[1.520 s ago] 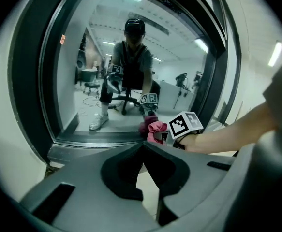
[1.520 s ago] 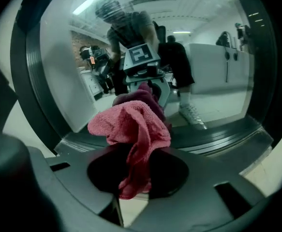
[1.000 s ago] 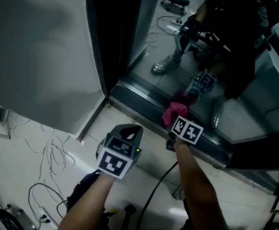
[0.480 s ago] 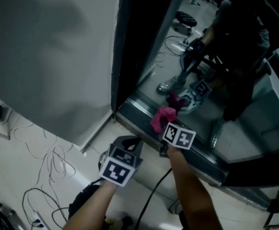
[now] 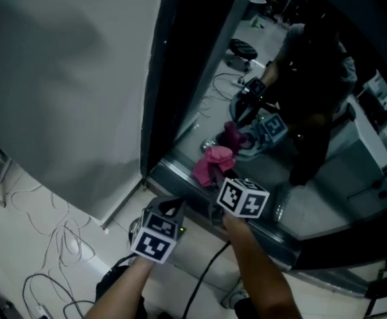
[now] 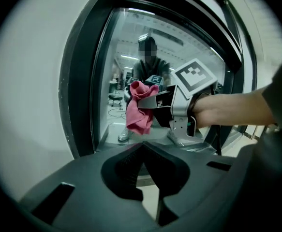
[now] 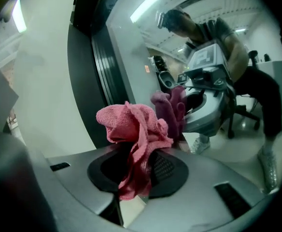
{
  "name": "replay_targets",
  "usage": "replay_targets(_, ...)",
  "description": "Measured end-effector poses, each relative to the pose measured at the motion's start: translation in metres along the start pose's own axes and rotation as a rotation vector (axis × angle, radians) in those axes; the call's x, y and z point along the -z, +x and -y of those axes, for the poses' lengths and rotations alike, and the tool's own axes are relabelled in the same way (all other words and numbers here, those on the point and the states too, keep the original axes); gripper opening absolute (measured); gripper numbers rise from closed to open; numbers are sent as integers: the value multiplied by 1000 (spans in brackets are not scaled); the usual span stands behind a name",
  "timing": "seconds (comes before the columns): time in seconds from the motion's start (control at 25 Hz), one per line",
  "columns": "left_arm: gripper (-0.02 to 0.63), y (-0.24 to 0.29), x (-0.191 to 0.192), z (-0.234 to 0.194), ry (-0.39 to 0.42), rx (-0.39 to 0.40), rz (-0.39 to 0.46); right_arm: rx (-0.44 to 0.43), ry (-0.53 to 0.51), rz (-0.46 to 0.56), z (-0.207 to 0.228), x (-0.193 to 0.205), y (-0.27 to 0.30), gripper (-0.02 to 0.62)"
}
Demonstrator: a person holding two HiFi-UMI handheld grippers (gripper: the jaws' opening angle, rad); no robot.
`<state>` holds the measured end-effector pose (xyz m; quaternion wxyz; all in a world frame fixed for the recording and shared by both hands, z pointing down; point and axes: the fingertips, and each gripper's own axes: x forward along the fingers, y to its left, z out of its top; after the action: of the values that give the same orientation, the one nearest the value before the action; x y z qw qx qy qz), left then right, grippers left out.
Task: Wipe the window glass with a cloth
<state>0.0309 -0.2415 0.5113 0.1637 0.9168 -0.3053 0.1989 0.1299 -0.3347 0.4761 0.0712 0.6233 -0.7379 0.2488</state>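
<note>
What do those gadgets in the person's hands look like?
The left gripper and the right gripper are both chunky grey plastic. Each carries a cube printed with black-and-white square markers. A small green light glows on the left one, and a black cable hangs from the right one. The forearms are bare.

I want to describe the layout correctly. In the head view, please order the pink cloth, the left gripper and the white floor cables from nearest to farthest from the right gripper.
1. pink cloth: clamped in the right gripper itself, at its tip.
2. left gripper: close beside it, to the lower left.
3. white floor cables: far off at the lower left, on the tiles.
</note>
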Motion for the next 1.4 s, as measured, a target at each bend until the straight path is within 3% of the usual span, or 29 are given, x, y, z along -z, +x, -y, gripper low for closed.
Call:
replay_targets(0.36, 5, -14, -49, 17, 66, 13, 81, -55, -82, 182, -36, -106, -55, 87)
replay_targets(0.76, 5, -33, -121, 47, 180, 42, 164, -70, -115, 337, -49, -184, -121, 86)
replay_targets(1.08, 5, -37, -158, 91, 232, 100, 222, -27, -100, 508, -22, -229, -201, 86)
replay_targets(1.4, 5, -27, -173, 162, 301, 179, 232, 68, -94, 599, 31, -240, -285, 86)
